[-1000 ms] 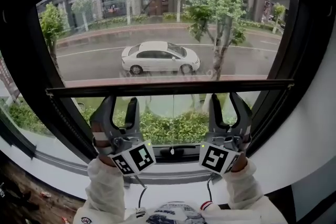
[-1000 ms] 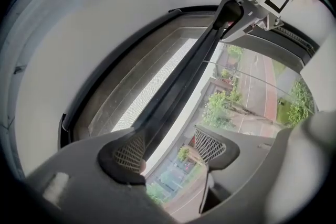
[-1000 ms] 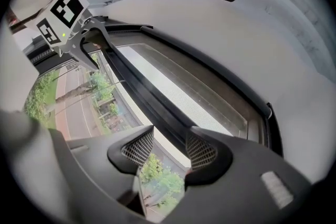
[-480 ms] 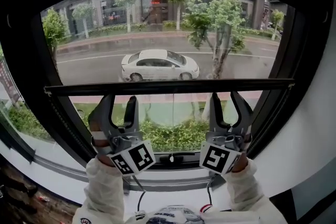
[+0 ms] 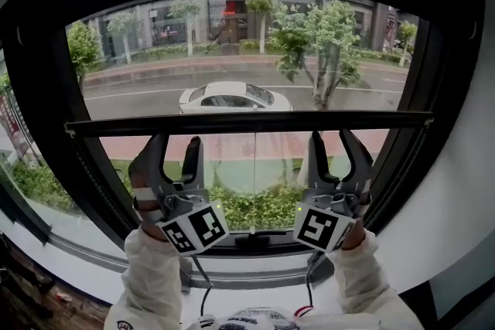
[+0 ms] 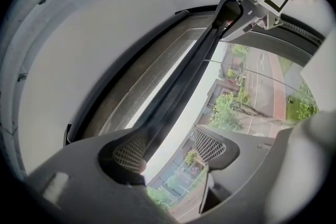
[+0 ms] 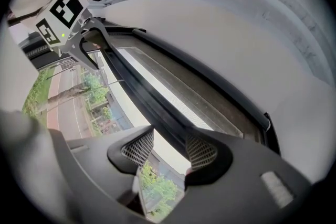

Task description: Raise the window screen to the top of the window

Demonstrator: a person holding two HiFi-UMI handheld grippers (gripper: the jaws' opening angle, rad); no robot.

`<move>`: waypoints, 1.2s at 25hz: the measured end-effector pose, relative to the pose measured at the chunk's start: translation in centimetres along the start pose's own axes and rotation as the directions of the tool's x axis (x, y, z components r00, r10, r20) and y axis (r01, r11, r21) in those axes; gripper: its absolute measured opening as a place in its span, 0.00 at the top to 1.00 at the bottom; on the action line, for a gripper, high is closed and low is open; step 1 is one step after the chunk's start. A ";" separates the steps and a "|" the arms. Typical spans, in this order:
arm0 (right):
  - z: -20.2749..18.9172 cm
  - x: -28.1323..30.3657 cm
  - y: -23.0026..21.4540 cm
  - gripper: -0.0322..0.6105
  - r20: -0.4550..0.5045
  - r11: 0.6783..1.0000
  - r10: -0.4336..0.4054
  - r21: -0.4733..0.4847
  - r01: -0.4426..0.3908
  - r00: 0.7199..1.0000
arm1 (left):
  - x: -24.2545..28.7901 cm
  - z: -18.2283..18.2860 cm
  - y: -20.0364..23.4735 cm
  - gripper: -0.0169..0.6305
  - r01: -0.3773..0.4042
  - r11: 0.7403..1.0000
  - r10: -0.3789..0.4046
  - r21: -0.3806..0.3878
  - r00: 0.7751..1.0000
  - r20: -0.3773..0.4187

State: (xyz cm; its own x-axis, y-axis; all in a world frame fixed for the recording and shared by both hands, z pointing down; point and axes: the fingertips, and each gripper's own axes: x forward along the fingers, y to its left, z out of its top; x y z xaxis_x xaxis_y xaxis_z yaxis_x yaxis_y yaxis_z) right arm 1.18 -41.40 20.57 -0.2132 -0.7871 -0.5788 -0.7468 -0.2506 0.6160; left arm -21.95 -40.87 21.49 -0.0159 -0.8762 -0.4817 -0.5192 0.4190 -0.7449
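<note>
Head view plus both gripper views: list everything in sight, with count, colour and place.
screen bar: one, black, level across the window's middle
window frame: one, black, around the glass
pull cord: one, thin and pale, hanging from the bar's centre
car: one, white, on the road outside
trees: several, green, along the road
sleeves: two, white, bottom of the head view
left gripper: one, dark grey, jaws apart at the bar's left part
right gripper: one, dark grey, jaws apart, bar between them
</note>
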 end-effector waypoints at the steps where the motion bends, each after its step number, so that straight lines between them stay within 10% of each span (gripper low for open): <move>1: 0.1 0.1 0.0 0.67 0.006 1.000 -0.003 -0.002 0.003 1.000 | 0.0 0.1 0.0 0.52 -0.006 1.000 0.006 -0.003 1.000 0.005; 30: 1.8 2.3 -2.1 0.64 0.061 0.997 -0.077 0.009 0.076 0.995 | 2.2 2.1 3.5 0.52 -0.118 0.993 0.118 0.007 0.991 0.071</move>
State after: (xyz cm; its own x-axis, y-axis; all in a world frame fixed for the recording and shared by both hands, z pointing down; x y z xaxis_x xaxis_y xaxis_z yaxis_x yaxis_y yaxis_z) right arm 1.11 -41.69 16.93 -0.1931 -0.7300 -0.6556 -0.7662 -0.3052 0.5655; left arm -21.99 -40.82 16.84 -0.0163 -0.8018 -0.5973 -0.5081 0.5212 -0.6857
